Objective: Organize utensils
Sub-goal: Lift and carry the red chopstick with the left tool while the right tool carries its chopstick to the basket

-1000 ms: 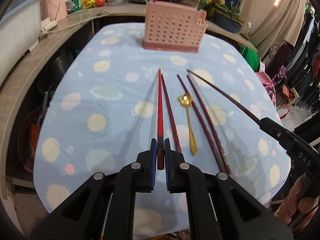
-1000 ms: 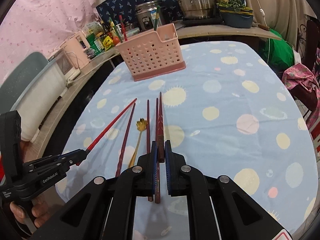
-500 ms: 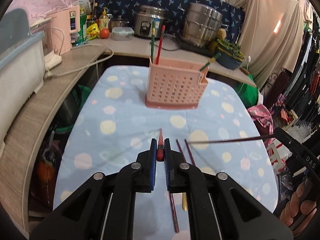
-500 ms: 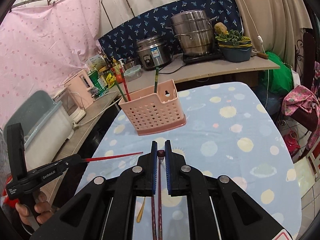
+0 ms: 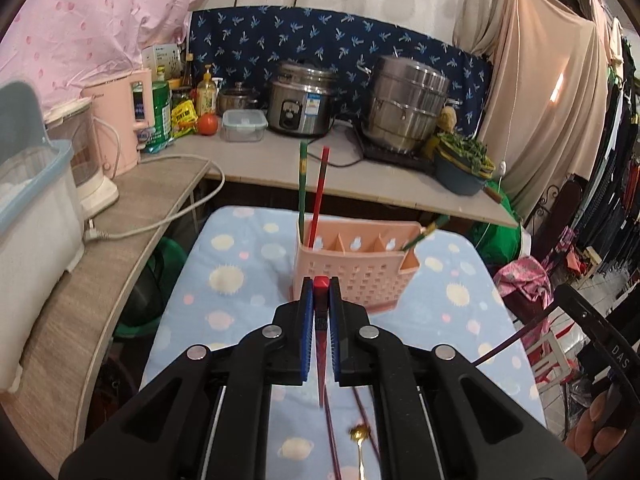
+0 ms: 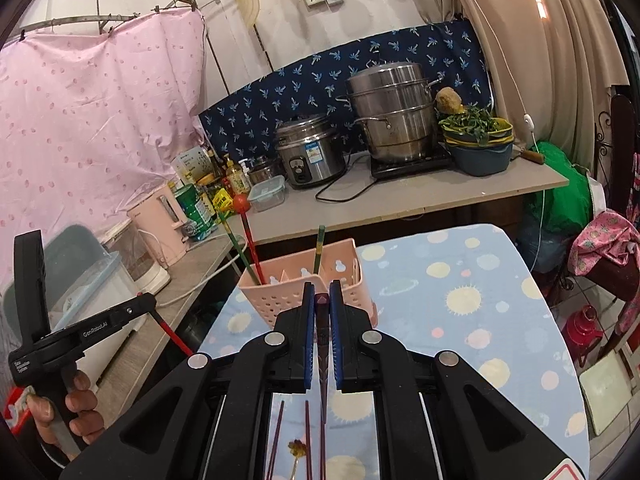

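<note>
Left gripper (image 5: 320, 307) clamping 1 red chopstick (image 5: 320, 285), right gripper (image 6: 321, 308) clamping 1 dark maroon chopstick (image 6: 321, 301), pink perforated plastic utensil caddy (image 5: 354, 268) at 12 o'clock, gold spoon (image 5: 361, 438) on blue dotted tablecloth (image 5: 240, 276) at 6 o'clock.

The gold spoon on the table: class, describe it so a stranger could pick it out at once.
Find the table with the pale blue cloth of cream circles, then the pink perforated plastic utensil holder standing on it. Nearer the camera lie dark maroon chopsticks; the small gold metal spoon with a flower-shaped bowl lies between them, the only shiny gold piece.
</note>
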Motion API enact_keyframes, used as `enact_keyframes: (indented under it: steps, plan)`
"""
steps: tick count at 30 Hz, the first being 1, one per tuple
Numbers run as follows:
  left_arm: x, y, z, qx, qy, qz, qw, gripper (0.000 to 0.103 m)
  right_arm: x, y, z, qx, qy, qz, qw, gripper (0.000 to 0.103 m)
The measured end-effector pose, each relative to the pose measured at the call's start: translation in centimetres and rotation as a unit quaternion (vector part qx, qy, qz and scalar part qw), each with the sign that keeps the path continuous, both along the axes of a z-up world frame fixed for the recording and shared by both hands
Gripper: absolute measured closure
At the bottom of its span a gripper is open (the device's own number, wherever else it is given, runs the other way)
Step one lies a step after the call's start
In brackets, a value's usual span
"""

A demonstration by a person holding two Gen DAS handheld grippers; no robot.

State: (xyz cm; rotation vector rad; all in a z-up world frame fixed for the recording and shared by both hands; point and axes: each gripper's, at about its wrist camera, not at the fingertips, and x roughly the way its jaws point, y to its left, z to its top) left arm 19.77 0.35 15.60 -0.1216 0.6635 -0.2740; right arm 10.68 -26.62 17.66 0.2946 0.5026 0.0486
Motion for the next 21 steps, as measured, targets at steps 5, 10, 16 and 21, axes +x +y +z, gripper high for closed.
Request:
enact_keyframes:
  steps: [5, 10, 16, 21]
  plan:
    - [1.7, -0.1, 3.3, -0.016, -0.029, 0.006, 0.9994, 0.096, 1.9, -0.5, 2.7, 0.019, -0.034, -0.001, 0.999, 0.095]
    - [2.9, -0.2, 7.7, -0.033, -0.079, 0.012, 0.9963, 0.096, 3.9, -1.4, 5.4, 0.046, -0.069, -0.005, 0.997, 0.095]
    - [5.0, -0.9, 10.9, -0.035, -0.124, 0.023, 0.9914, 0.096, 7.5, -1.8, 7.7, 0.057, -0.092, -0.015, 0.994, 0.095]
    - [7.7, -1.4, 10.9, -0.032, -0.124, 0.033, 0.9912, 0.096, 10.4, -1.9, 8.3, 0.06, -0.093, -0.02, 0.994, 0.095]
